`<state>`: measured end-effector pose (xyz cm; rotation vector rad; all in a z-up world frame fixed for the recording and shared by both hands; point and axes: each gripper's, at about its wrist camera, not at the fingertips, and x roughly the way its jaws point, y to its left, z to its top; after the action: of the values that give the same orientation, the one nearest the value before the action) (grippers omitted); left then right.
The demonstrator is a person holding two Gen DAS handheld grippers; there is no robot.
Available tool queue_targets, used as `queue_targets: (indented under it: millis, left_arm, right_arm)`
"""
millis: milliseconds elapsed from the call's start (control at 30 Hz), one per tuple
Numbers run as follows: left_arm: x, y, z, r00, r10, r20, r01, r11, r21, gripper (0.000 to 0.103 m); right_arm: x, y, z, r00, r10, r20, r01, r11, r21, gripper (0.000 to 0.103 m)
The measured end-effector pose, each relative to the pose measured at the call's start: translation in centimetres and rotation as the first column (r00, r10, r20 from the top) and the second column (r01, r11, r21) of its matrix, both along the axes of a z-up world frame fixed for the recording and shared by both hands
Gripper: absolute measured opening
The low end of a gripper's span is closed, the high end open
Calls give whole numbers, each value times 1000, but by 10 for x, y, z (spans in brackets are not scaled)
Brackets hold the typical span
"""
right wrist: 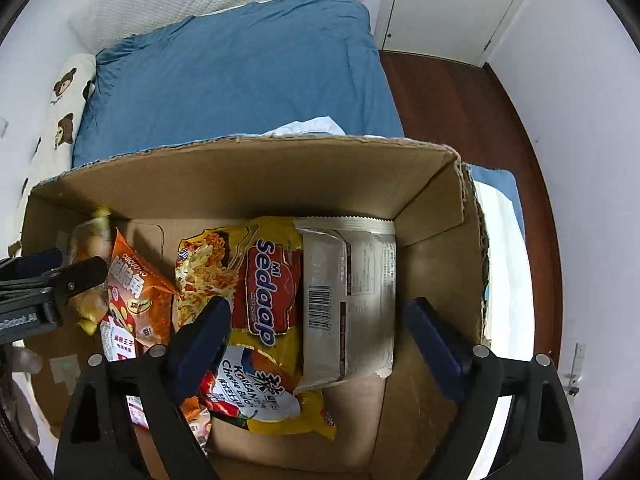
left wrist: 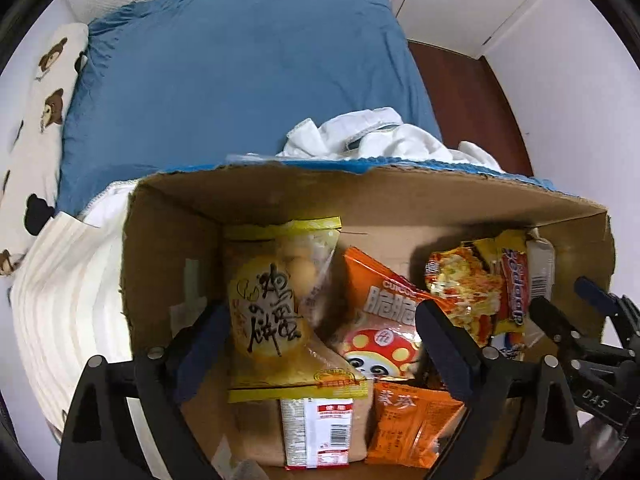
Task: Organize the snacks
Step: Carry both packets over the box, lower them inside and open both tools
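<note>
An open cardboard box [left wrist: 360, 196] [right wrist: 248, 176] sits on a bed and holds several snack packs. In the left wrist view my left gripper [left wrist: 320, 324] is open above a yellow egg-biscuit bag [left wrist: 276, 304] and an orange panda snack bag [left wrist: 380, 320]; a small orange packet [left wrist: 408, 424] and a white-red pack [left wrist: 316, 432] lie nearer. In the right wrist view my right gripper [right wrist: 320, 320] is open above a yellow Sedaap noodle pack [right wrist: 272, 288] and a silver pack [right wrist: 348, 296] lying face down. The orange bag [right wrist: 132, 288] lies to the left.
The bed has a blue sheet [left wrist: 240, 80] [right wrist: 240, 72], a bear-print pillow [left wrist: 36, 128] and crumpled white cloth [left wrist: 372, 136] behind the box. A white ribbed blanket [left wrist: 64, 300] lies left of the box. Dark wood floor [right wrist: 460, 100] and white walls are on the right.
</note>
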<state>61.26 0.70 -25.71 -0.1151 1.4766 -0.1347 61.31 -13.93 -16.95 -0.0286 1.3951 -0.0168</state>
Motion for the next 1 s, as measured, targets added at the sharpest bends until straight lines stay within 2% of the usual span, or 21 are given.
queue_targets:
  millis: [300, 533, 767, 1000]
  left_arm:
    - [-13, 9, 18, 997, 47, 58, -47, 999, -7, 95]
    - [-50, 8, 48, 986, 70, 153, -69, 998, -9, 95]
    - [-109, -2, 85, 952, 65, 300, -78, 997, 30, 95]
    - [-164, -10, 117, 916, 42, 399, -72, 996, 60, 95]
  right_arm:
    - [-16, 1, 10, 1000, -25, 17, 24, 999, 43, 96]
    - [-54, -1, 26, 997, -39, 62, 34, 996, 81, 96]
    - [-110, -1, 59, 986, -22, 167, 12, 998, 61, 96]
    - [-163, 5, 93, 966, -7, 258, -13, 997, 79, 96]
